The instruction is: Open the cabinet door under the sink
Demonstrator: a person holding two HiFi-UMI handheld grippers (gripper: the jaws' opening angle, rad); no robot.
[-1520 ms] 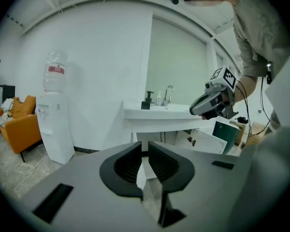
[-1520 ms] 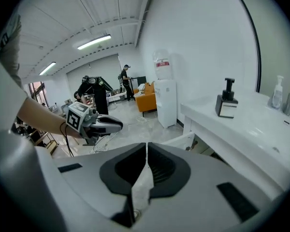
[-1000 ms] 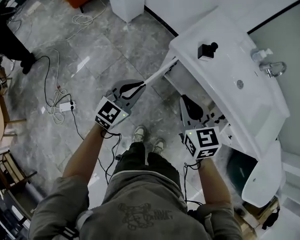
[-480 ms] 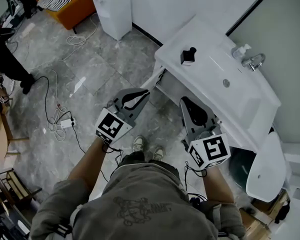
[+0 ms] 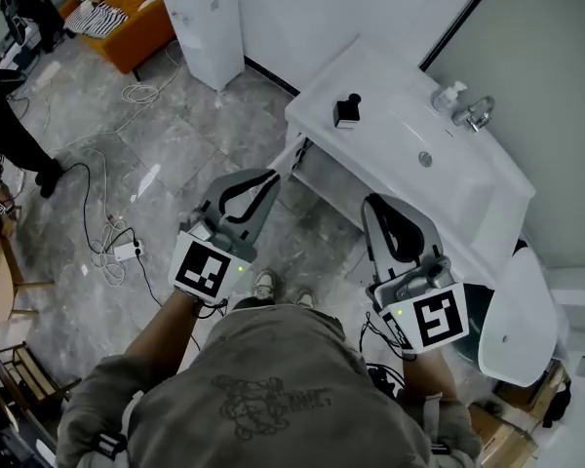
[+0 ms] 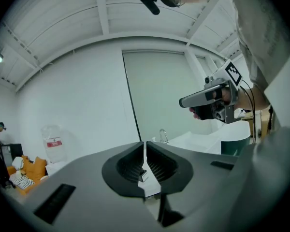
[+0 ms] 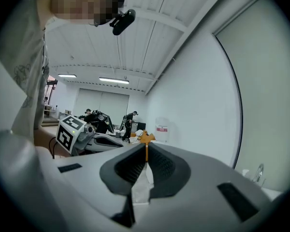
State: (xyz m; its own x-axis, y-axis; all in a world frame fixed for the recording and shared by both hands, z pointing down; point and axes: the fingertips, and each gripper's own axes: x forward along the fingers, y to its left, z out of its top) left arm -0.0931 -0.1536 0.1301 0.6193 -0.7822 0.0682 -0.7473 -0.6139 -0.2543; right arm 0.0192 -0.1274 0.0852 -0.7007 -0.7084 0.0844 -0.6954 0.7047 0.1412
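Observation:
The white sink cabinet [image 5: 366, 76] stands at the upper right of the head view. Its door [image 5: 294, 154] stands swung out at the left front corner, seen edge-on, and the dark opening [image 5: 330, 178] shows beside it. My left gripper [image 5: 271, 175] is raised level just short of the door edge, apart from it, its jaws shut on nothing [image 6: 145, 146]. My right gripper [image 5: 374, 205] hangs in front of the opening, jaws likewise shut and empty [image 7: 146, 151]. Each gripper shows in the other's view: the right gripper [image 6: 210, 98] and the left gripper [image 7: 87, 134].
A black object [image 5: 348, 110], a soap bottle [image 5: 448, 96] and a faucet [image 5: 476, 113] sit on the sink top. A white toilet [image 5: 517, 310] stands to the right. Cables and a power strip [image 5: 127, 250] lie on the floor at left, a water dispenser [image 5: 205, 27] stands beyond.
Both grippers have risen well above the floor together, still shut. The head view has pulled up and back, so the sink and its open door sit further up the frame.

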